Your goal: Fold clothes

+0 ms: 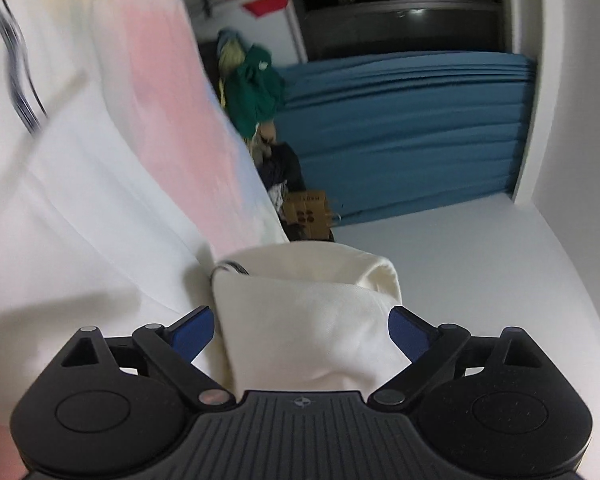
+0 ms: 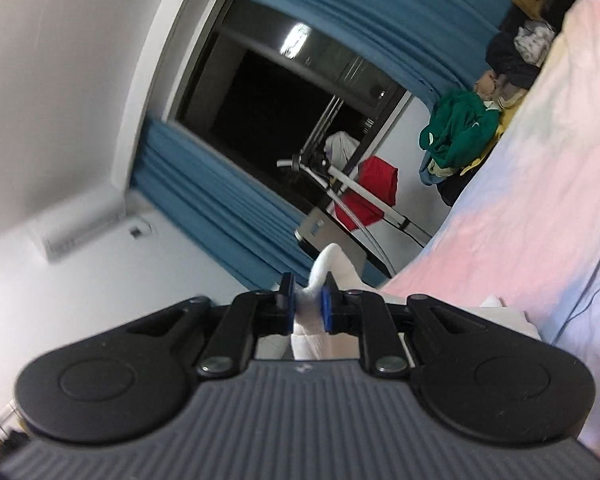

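White garment (image 2: pixel 320 276) pinched in rolled right gripper (image 2: pixel 307 306); left gripper (image 1: pixel 301 330) apparently level, fingers wide apart.

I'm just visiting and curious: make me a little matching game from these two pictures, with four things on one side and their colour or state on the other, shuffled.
Things:
1. left gripper
2. right gripper
3. curtains
4. clothes hanging on the rack

Colour or state:
A. red
B. pinching white cloth
C. blue
D. open wide, cream cloth between its fingers, not gripped

Pairs: 1-D, 2-B, 3-C, 4-A
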Available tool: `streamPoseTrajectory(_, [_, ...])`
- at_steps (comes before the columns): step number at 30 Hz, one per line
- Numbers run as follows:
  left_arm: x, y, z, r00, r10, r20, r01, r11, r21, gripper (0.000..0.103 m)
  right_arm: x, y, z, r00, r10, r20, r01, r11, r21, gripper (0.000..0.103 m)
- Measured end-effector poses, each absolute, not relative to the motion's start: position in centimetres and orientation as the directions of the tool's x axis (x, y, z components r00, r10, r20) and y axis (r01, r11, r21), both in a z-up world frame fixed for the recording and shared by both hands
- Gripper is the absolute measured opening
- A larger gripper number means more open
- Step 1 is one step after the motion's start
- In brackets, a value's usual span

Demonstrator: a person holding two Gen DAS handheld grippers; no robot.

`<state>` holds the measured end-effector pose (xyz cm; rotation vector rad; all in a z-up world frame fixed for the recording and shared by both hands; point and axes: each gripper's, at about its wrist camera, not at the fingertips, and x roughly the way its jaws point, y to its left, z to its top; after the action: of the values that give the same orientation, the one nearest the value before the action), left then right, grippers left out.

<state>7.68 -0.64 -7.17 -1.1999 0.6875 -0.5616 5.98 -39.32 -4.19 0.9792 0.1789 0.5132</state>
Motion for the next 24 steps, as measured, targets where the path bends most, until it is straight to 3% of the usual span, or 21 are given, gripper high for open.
streamPoseTrajectory(4, [10.9, -3.7, -6.6, 0.668, -0.721, -0.183, 0.069, 0.305, -0.950, 0.095, 6.8, -40.7, -6.0, 0.843, 0.535, 0.058, -0.316, 0.406, 0.858, 0.016])
streamPoseTrajectory(14, [15.6, -9.2, -1.2, 0.633, -0.514, -0.579, 0.212, 0.834, -0.509, 0.094, 7.9, -39.5, -6.5, 0.767, 0.640, 0.051, -0.388, 0.398, 0.831, 0.016])
streamPoseTrajectory(17, [17.6, -9.7, -2.1, 0.592, -0.471, -0.654, 0.164, 0.865, -0.474, 0.086, 7.6, -38.8, -5.9, 0.742, 0.668, 0.060, -0.436, 0.412, 0.800, 0.016])
streamPoseTrajectory(21, [20.0, -9.3, -2.3, 0.578, -0.350, -0.737, 0.115, 0.929, -0.351, 0.087, 6.5, -37.7, -4.6, 0.717, 0.694, 0.073, -0.509, 0.449, 0.735, 0.016])
streamPoseTrajectory(24, [20.8, -8.0, -1.0, 0.610, -0.265, -0.747, 0.140, 0.964, -0.227, 0.087, 5.9, -36.8, -3.9, 0.696, 0.714, 0.075, -0.552, 0.466, 0.691, 0.016])
